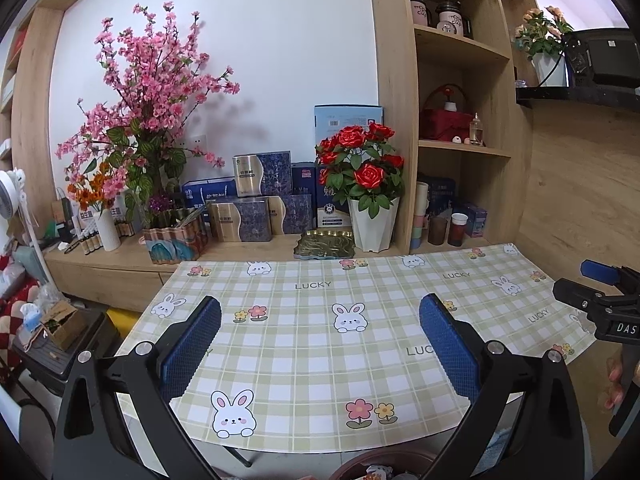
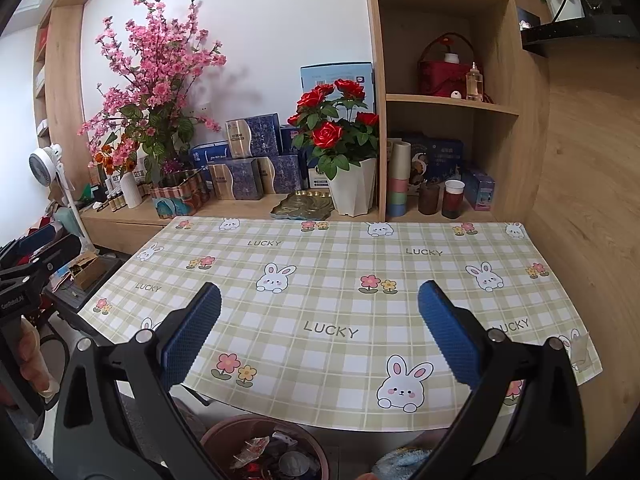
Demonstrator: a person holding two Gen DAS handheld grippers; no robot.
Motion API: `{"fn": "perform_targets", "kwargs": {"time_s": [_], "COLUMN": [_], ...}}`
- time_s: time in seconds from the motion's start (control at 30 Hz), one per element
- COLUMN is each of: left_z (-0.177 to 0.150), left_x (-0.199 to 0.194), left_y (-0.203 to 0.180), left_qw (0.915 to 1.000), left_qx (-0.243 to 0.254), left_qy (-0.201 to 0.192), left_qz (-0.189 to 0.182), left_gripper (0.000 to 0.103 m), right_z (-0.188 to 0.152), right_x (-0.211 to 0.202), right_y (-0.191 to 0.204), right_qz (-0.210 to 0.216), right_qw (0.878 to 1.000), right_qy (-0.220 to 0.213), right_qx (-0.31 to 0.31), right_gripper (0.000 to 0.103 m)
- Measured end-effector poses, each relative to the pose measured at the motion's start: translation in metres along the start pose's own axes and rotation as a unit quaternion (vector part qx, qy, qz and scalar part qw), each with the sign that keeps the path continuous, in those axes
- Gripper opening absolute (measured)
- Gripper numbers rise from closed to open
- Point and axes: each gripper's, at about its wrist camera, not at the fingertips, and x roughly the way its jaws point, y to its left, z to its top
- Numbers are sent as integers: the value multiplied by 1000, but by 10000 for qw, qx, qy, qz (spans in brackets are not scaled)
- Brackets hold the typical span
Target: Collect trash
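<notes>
A round brown trash bin (image 2: 218, 434) stands on the floor under the table's near edge, holding crumpled wrappers (image 2: 256, 450) and other scraps. Only its rim (image 1: 356, 462) shows in the left wrist view. The table's checked rabbit cloth (image 1: 312, 364) (image 2: 332, 364) carries no loose trash that I can see. My left gripper (image 1: 320, 320) is open above the near half, with nothing between its blue pads. My right gripper (image 2: 320, 308) is also open and empty over the cloth. A small pale scrap (image 2: 580, 354) lies at the cloth's right edge.
A wooden ledge behind the table holds a potted red rose (image 1: 370, 200), a green tray (image 1: 324, 244), boxes (image 1: 256, 200) and pink blossoms (image 1: 148, 92). Shelves with cups (image 2: 452, 198) rise on the right. A cluttered stool (image 1: 56, 332) and a fan (image 2: 48, 164) stand left.
</notes>
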Motion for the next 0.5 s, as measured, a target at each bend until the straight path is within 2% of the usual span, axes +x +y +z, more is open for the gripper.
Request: {"fn": "perform_targets", "kwargs": {"time_s": [0.5], "left_z": [-1], "left_x": [3], "left_y": [2], "left_qw": [10000], "left_qx": [-41], "left_qy": [82], "left_qz": [-14], "left_gripper": [97], "right_z": [0], "right_x": [0], "right_y": [1], "right_qz": [-2], "right_qw": [10000], "right_qy": [4], "right_qx": [7], "right_gripper": [97]}}
